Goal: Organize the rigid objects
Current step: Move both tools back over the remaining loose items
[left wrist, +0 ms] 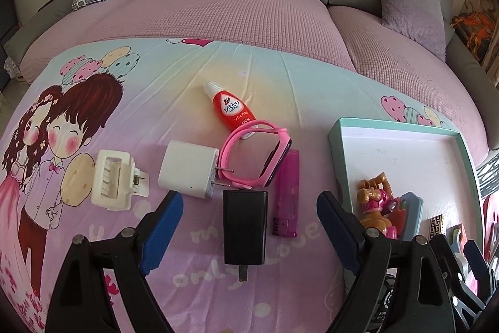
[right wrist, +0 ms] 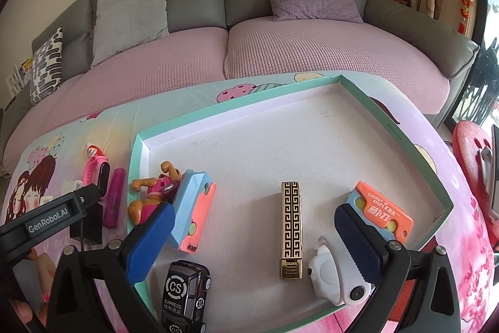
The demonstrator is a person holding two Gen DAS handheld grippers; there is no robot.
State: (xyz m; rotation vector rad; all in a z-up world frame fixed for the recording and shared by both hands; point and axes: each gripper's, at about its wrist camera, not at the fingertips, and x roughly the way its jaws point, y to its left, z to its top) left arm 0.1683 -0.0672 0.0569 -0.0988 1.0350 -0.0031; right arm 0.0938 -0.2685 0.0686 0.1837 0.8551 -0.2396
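Note:
My left gripper (left wrist: 249,227) is open, its blue fingers on either side of a black charger (left wrist: 245,228) lying on the cartoon sheet. Past it lie a white charger (left wrist: 187,172), a pink watch (left wrist: 255,153), a purple lighter (left wrist: 287,192), a red bottle (left wrist: 230,106) and a white hair clip (left wrist: 115,180). My right gripper (right wrist: 255,236) is open and empty over the teal-rimmed tray (right wrist: 389,127), which holds a gold lighter (right wrist: 291,228), a toy dog (right wrist: 149,192), a blue-orange toy knife (right wrist: 193,203), an orange carrot knife (right wrist: 380,209), a black toy car (right wrist: 185,292) and a white cutter (right wrist: 333,273).
A sofa with pink seat covers (left wrist: 237,8) and grey cushions (right wrist: 131,17) stands behind the sheet. A red stool (right wrist: 474,158) is at the right. The left gripper's arm (right wrist: 46,220) shows at the left of the right wrist view.

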